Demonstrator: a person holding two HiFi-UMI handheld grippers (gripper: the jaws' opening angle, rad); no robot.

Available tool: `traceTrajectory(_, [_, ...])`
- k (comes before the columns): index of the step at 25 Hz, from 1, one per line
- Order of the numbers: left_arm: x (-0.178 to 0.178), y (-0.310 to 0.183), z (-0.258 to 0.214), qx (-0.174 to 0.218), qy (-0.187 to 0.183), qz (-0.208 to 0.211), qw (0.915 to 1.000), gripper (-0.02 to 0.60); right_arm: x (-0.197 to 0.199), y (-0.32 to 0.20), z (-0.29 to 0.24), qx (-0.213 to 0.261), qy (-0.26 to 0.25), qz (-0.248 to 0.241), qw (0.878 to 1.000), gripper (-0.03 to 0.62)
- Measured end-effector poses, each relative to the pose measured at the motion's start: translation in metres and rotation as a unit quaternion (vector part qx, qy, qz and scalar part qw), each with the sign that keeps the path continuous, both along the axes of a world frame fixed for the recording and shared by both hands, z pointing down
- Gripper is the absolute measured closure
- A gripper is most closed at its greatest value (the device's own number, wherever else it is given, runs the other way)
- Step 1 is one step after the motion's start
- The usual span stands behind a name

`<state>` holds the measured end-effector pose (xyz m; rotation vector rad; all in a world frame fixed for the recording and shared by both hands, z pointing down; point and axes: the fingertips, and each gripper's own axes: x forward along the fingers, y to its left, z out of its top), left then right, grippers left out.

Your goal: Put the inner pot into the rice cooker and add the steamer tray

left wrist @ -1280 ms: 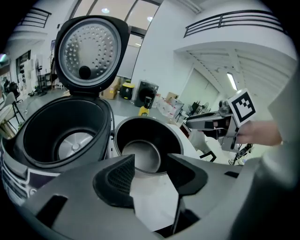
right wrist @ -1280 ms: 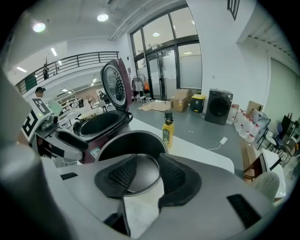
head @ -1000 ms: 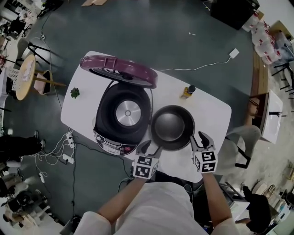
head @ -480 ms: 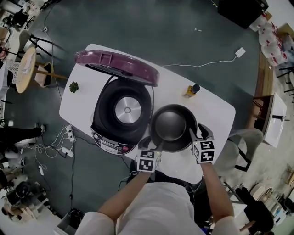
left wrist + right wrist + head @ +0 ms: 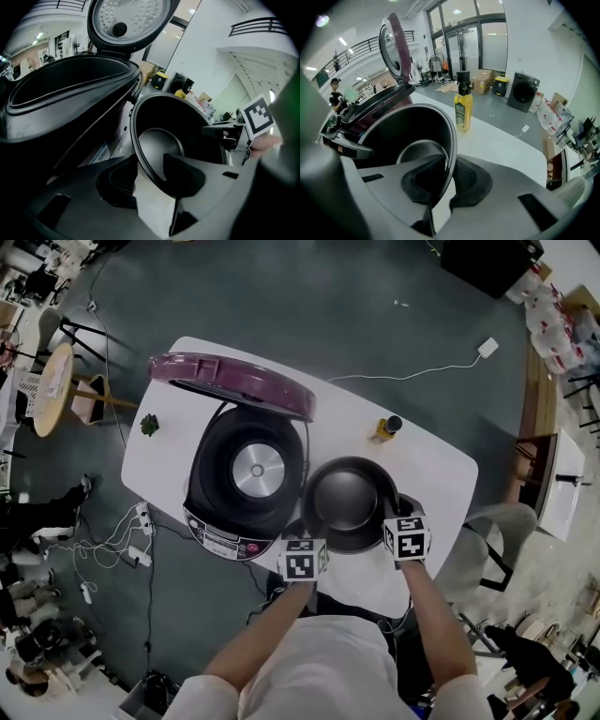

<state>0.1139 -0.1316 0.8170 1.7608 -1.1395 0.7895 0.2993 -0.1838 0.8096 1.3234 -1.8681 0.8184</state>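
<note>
The inner pot (image 5: 347,504) stands on the white table (image 5: 436,474), just beside the right flank of the rice cooker (image 5: 246,474). The cooker's purple lid (image 5: 230,382) is tipped up at the back. The right gripper (image 5: 449,180) has just been closing and pinches the pot's near-right rim, one pad inside and one outside. The left gripper (image 5: 150,171) straddles the near-left rim and has been narrowing too. A sliver of table seems to show beside its outer pad, so I wouldn't call it clamped. Behind the pot, clear of it, is a yellow bottle (image 5: 384,427) with a black cap. A small green plant (image 5: 149,425) sits near the table's left edge. A white cable (image 5: 412,376) trails over the dark floor (image 5: 309,306) to an adapter (image 5: 487,348).
</note>
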Motion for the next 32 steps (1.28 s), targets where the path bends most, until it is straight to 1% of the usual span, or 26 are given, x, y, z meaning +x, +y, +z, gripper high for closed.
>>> traceTrajectory(2, [-0.001,0.0,-0.002,0.002,-0.004,0.0,1.0,0.409,0.002,0.003,-0.002,0.004,0.001,0.009,1.0,0.548])
traceTrajectory(9, [0.007,0.0,-0.022,0.024,0.004,0.025,0.9994,0.411,0.011,0.01,-0.028,0.031,0.004,0.027,0.999,0.548])
traceTrajectory(14, [0.009,0.003,-0.049,0.043,0.015,0.049,0.9978,0.408,0.015,0.019,-0.063,0.053,0.015,0.044,0.998,0.546])
traceTrajectory(19, [0.008,0.005,-0.076,0.064,0.024,0.066,0.9955,0.411,0.015,0.03,-0.095,0.07,0.024,0.07,0.995,0.549])
traceTrajectory(24, [0.002,0.005,-0.104,0.091,0.033,0.083,0.9918,0.413,0.01,0.04,-0.125,0.098,0.03,0.094,0.99,0.551])
traceTrajectory(29, [-0.007,0.002,-0.137,0.132,0.035,0.101,0.9854,0.417,0.002,0.049,-0.159,0.13,0.036,0.113,0.984,0.551])
traceTrajectory(32, [-0.014,-0.002,-0.155,0.149,0.034,0.11,0.9821,0.417,-0.006,0.049,-0.178,0.147,0.037,0.118,0.981,0.549])
